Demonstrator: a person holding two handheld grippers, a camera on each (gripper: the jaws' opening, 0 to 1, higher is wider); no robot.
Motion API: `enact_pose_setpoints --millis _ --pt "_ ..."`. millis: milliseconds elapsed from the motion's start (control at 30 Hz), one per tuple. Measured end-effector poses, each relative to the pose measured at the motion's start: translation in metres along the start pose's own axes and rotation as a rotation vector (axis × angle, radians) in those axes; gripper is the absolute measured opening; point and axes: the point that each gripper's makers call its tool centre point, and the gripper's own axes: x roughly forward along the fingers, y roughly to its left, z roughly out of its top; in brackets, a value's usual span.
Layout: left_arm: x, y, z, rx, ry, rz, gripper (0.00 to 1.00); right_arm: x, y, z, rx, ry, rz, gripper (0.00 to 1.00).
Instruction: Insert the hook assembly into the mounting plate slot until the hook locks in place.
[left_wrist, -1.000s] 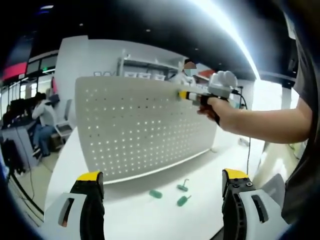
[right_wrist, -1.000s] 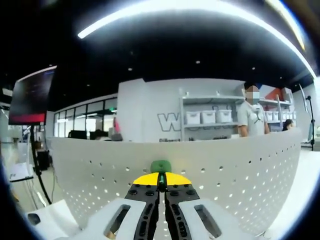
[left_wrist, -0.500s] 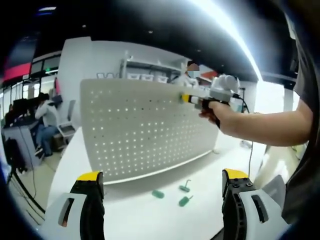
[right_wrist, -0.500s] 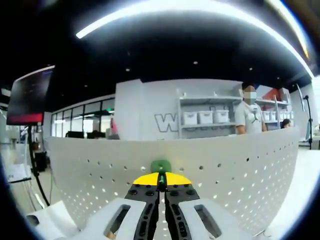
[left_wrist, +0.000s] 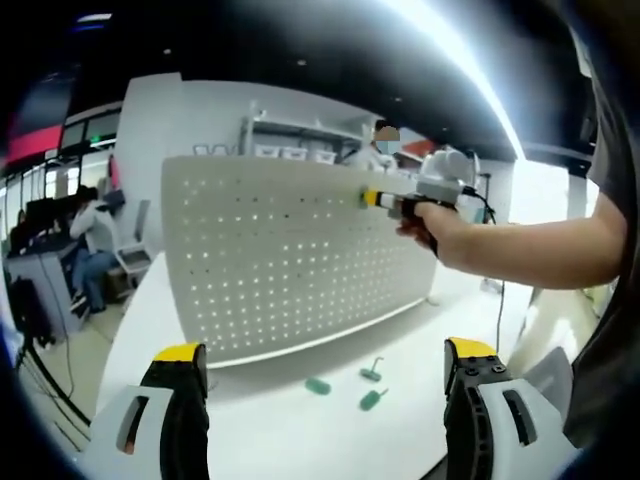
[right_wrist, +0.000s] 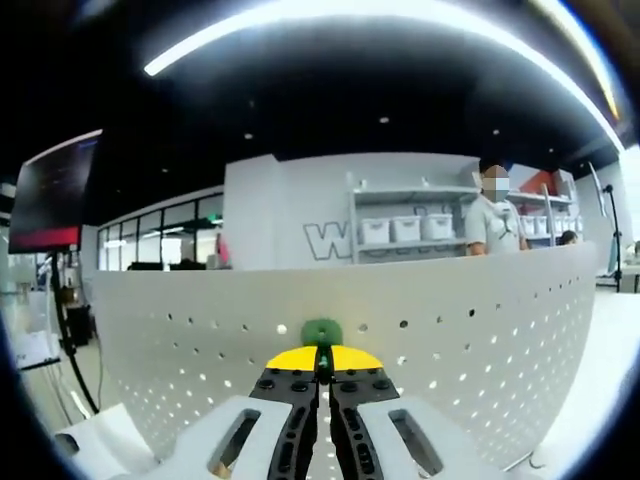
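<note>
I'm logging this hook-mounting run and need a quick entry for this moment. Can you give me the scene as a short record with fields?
board: white perforated pegboard, standing upright on the white table
right gripper: shut on a green hook piece, held at the pegboard's top row of holes
left gripper: open, holding nothing, back from the pegboard
loose parts: three green hook pieces lying on the table in front of the pegboard
hook locked: cannot tell
</note>
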Motion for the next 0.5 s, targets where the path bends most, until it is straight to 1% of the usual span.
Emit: enact_pose_setpoints --millis 133,200,300,333,367,500 --pt "0.0017 -0.0001 0.0018 0.001 -0.004 0.001 1.00 -0.0005 0.0001 0.0000 -0.002 0.005 -0.002 0.00" --pt "0.0013 -0.0006 0.0021 -0.004 -0.008 0.002 1.00 -0.0005 0.0001 -0.0009 0.016 0.012 -0.006 0.00" --pt "0.0000 -0.0011 -0.0019 0.005 0.006 0.001 1.00 -0.0004 -0.0009 -0.0007 0.029 0.016 -0.009 0.00" --pt "-0.0008 -0.0005 -0.0025 0.003 0.007 0.004 1.00 -0.0005 -0.0005 -0.0007 0.022 0.014 -0.010 0.00" --pt "-0.0024 0.0006 -0.0024 -0.006 0.003 0.009 1.00 -0.0005 0.0002 -0.0008 -0.020 0.013 -0.008 0.00" --pt "-0.0062 0.0036 -0.0035 -0.007 -0.001 0.022 1.00 0.0000 0.0004 -0.0011 -0.001 0.015 -0.011 0.00"
